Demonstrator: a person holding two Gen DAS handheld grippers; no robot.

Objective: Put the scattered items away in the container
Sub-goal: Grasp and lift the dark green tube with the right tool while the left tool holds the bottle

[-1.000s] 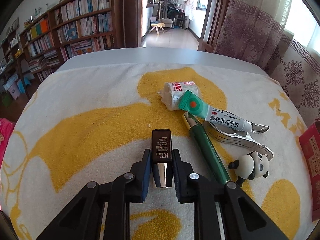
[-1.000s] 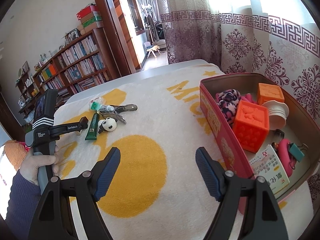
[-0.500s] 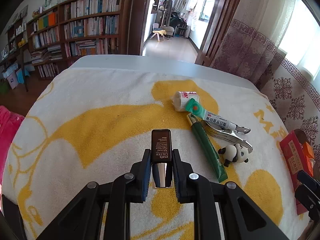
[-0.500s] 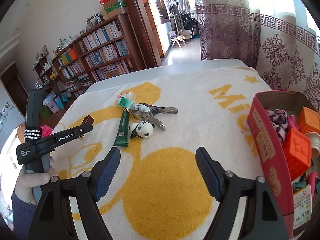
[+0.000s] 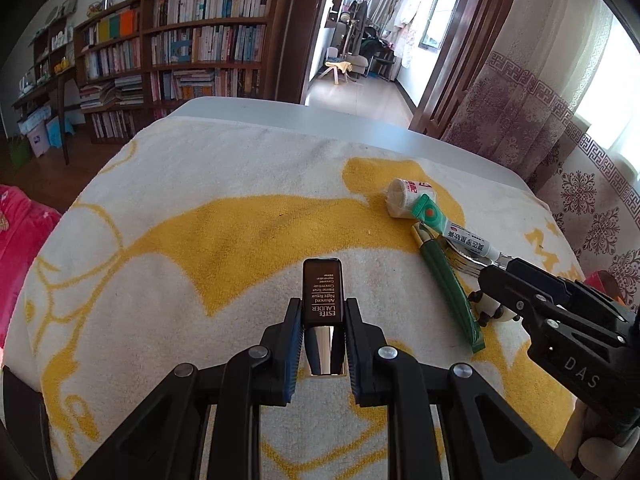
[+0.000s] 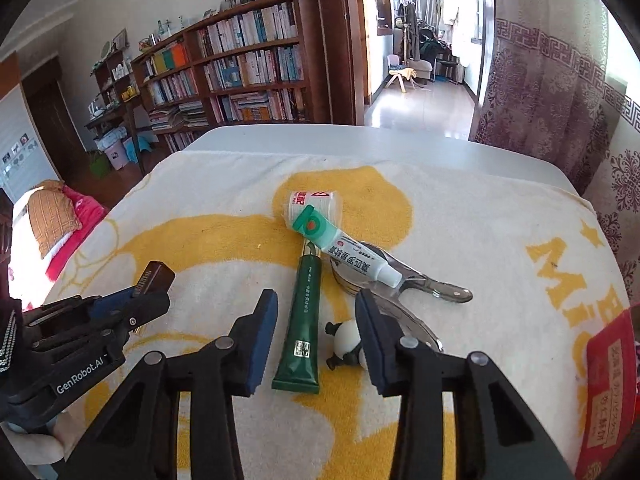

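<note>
1. Dark brown, the Estée Lauder serum bottle (image 5: 322, 294) sits clamped between the pads of the left tool (image 5: 320, 344), held above the yellow-and-white towel (image 5: 208, 248).
2. The right tool (image 6: 316, 336) hangs with its jaws spread wide, straddling the green tube (image 6: 304, 320) and the panda figurine (image 6: 346, 340).
3. Beyond them lie a white-green ointment tube (image 6: 344, 250), a bandage roll (image 6: 310, 202) and metal spoons (image 6: 420, 282).
4. At the right edge stands the red container (image 6: 610, 376).

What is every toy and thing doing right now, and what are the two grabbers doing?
left gripper: shut on the brown bottle
right gripper: open, over the green tube
panda toy: on its side
white tube: capped, lying across a spoon
tape roll: on its side
red box: mostly out of view
</note>
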